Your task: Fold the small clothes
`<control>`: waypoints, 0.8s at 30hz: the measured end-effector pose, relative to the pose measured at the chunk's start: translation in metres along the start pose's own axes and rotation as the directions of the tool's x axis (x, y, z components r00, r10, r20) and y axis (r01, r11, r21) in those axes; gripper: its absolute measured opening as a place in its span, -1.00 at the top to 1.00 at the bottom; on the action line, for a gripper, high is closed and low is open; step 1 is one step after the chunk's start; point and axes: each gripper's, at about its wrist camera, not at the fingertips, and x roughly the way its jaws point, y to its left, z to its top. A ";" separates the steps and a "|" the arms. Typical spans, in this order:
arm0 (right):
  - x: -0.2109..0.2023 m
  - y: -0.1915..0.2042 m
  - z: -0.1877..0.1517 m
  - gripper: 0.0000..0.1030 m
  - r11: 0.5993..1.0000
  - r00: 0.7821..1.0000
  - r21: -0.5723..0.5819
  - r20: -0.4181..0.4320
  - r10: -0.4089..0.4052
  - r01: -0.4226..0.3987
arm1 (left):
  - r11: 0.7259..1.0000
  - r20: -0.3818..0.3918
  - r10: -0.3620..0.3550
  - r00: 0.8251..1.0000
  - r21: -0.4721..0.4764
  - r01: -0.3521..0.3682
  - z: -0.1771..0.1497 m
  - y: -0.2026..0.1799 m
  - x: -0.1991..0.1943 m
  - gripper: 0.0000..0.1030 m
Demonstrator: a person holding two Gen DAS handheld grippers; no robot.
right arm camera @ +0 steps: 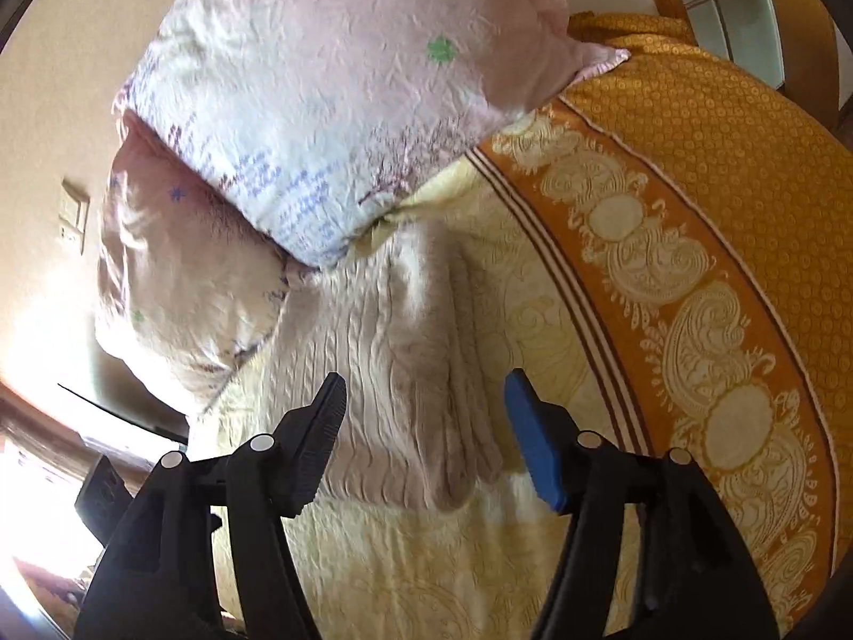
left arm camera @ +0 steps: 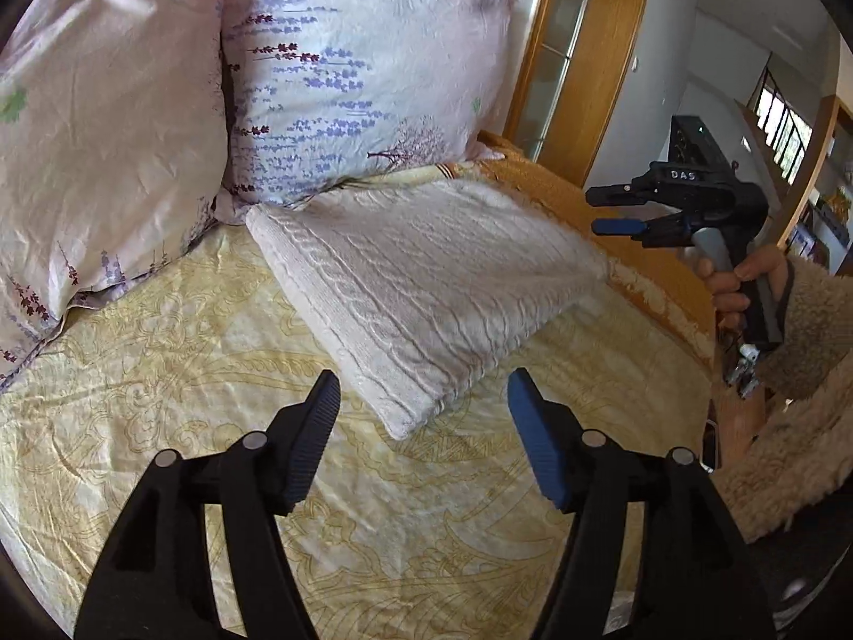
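Note:
A white cable-knit garment lies folded into a flat rectangle on the pale yellow bedspread, one end tucked against the pillows. My left gripper is open and empty, just short of the garment's near corner. My right gripper shows in the left wrist view, open and held in the air beyond the garment's right end. In the right wrist view the same garment lies ahead between the open fingers of my right gripper, which touch nothing.
Two floral pillows lean at the head of the bed; they also show in the right wrist view. An orange patterned border runs along the bed's side. A wooden door frame stands beyond the bed.

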 end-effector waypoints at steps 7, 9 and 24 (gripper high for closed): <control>0.071 -0.002 0.051 -0.14 0.996 0.995 0.073 -0.093 -0.034 0.041 | 0.988 -0.008 0.120 0.993 -0.098 -0.120 0.068 0.006 0.044 -0.72; 0.089 0.001 0.057 -0.05 0.996 0.990 0.060 -0.126 -0.059 0.067 | 0.979 -0.043 0.182 0.982 -0.088 -0.185 0.080 0.004 0.061 -0.74; 0.114 0.051 0.089 0.83 0.984 0.991 -0.135 -0.054 -0.122 0.113 | 0.954 -0.147 0.261 0.954 -0.114 -0.279 0.087 0.017 0.103 -0.81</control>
